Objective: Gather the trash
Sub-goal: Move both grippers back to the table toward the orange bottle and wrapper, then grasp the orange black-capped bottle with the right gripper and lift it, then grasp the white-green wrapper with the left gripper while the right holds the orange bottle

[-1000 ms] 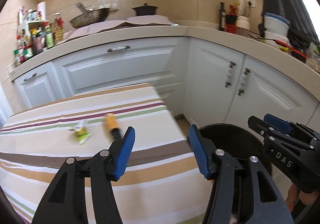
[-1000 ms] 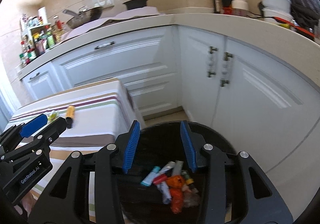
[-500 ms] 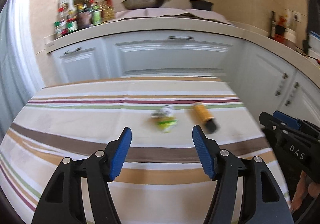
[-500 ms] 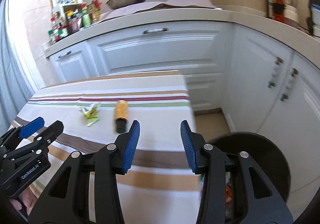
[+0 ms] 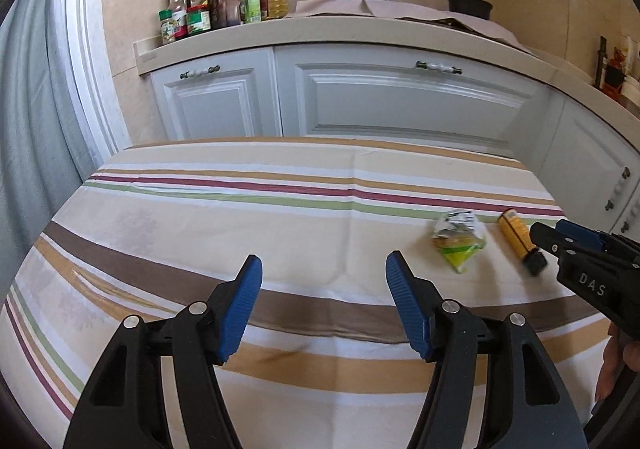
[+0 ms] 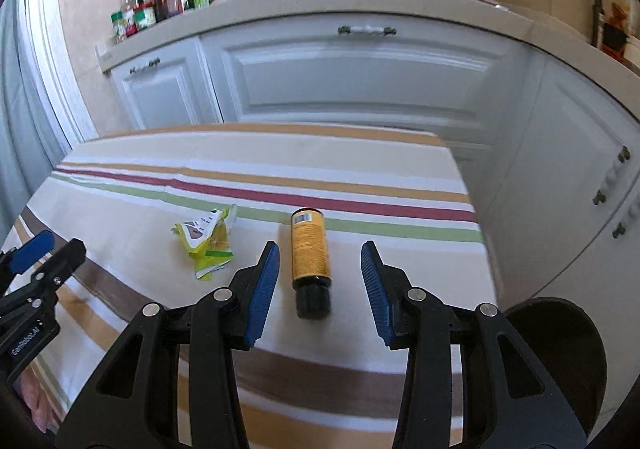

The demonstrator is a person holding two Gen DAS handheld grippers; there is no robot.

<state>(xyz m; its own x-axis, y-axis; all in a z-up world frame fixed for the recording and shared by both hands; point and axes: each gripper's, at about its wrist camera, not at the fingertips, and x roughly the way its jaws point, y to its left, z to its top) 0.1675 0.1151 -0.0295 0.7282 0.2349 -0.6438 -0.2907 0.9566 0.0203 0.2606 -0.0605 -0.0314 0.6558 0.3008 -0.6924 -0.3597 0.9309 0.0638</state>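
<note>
Right wrist view: right gripper (image 6: 316,281) tilted down over striped table (image 6: 140,169), jaws apart, empty, framing orange bottle (image 6: 310,255) lying at twelve o'clock; crumpled wrapper (image 6: 208,243) at ten. Left gripper (image 5: 324,303) likewise angled down, apart, just been widening, nothing between.

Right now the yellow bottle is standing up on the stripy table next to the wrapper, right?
Not quite. The yellow bottle is lying on its side, not standing, with its black cap toward the camera. It is on the stripy table next to the wrapper. The right wrist view shows it.
</note>
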